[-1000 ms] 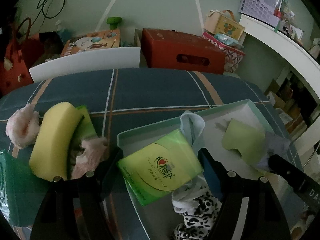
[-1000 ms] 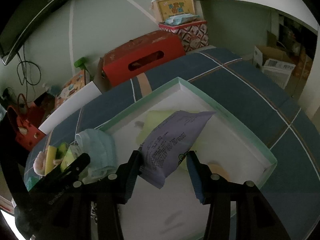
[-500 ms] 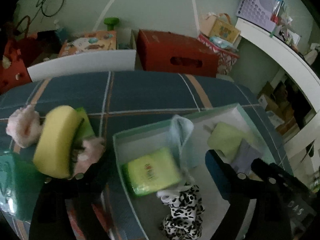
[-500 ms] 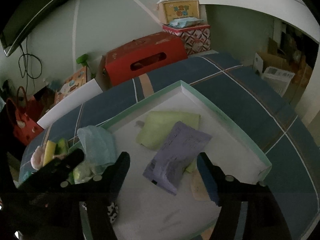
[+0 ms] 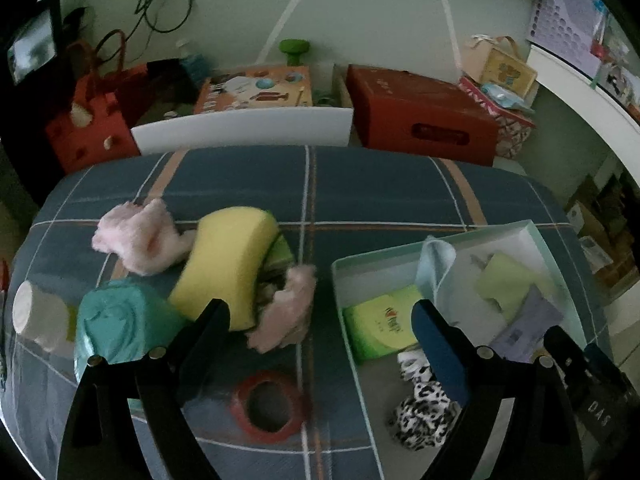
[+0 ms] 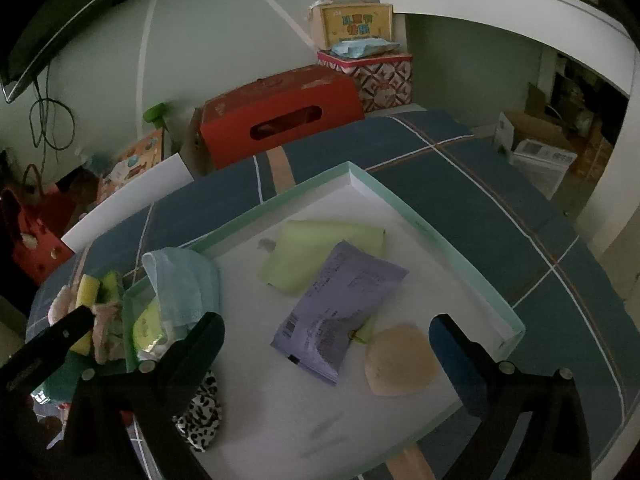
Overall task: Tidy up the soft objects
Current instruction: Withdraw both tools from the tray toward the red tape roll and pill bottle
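A white tray with a mint rim (image 5: 400, 250) (image 6: 472, 268) lies on the blue plaid cloth. In it are a green tissue pack (image 5: 378, 326), a light blue cloth (image 5: 434, 264) (image 6: 184, 280), a leopard scrunchie (image 5: 424, 412), a pale green cloth (image 6: 320, 258), a purple packet (image 6: 340, 308) and a beige pad (image 6: 400, 360). Left of the tray lie a yellow sponge (image 5: 228, 260), pink fluffy pieces (image 5: 136, 236) and a teal roll (image 5: 120, 324). My left gripper (image 5: 320, 324) is open and empty above the cloth. My right gripper (image 6: 326, 336) is open and empty above the tray.
A red tape ring (image 5: 270, 404) lies near my left gripper. A white cup (image 5: 38, 316) stands at the far left. A red box (image 5: 420, 120) (image 6: 280, 114), a white board (image 5: 244, 130) and toy boxes line the table's far edge.
My left gripper let go of the green tissue pack in the tray and pulled back leftward. My right gripper let go of the purple packet, which now lies in the tray, and opened wide.
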`<state>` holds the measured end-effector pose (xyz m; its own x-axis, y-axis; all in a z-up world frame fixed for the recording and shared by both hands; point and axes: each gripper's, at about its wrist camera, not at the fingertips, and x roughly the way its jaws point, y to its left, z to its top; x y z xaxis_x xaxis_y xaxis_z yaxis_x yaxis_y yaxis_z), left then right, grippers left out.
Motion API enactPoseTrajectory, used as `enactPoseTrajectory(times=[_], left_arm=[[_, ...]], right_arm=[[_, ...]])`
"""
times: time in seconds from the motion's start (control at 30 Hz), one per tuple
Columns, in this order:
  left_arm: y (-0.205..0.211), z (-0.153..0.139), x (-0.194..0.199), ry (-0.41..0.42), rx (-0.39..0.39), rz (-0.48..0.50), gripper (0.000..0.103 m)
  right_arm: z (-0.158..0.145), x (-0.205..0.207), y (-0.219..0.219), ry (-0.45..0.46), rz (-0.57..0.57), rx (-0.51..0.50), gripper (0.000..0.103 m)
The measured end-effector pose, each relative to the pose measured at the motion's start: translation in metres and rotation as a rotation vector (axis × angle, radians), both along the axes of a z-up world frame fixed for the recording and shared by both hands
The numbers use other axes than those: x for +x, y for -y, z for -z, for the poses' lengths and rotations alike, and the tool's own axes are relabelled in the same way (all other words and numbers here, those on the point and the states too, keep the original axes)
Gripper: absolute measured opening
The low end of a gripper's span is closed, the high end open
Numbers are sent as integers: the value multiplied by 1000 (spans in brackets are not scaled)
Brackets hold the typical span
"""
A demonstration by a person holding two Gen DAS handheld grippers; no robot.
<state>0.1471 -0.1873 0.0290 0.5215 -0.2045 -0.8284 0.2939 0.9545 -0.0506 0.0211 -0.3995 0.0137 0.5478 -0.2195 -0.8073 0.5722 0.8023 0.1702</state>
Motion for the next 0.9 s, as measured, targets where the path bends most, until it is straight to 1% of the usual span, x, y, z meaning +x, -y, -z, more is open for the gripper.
enactPoseTrajectory(times=[0.27, 0.4, 0.53, 0.67, 0.8, 0.9], left_arm=[[-19, -6, -9, -17, -16, -31, 92], [-33, -9, -11, -23, -33, -52, 92], [-52, -15, -11, -19, -45, -87, 92], [-73, -20, -10, -11, -59, -128, 93], [-97, -26, -10, 1, -81, -172, 92], [-117, -30, -10, 17, -89, -210, 93]], right_arm=[[-6, 2, -10, 9, -25, -14, 103], [-10, 7, -23, 18, -60, -23, 103], [-16, 13, -39, 49, -103, -14, 103], [-21, 19, -58, 67, -147, -31, 103], [-26, 25, -77, 109, -196, -25, 103], [-27, 29, -90, 110, -224, -26, 103]])
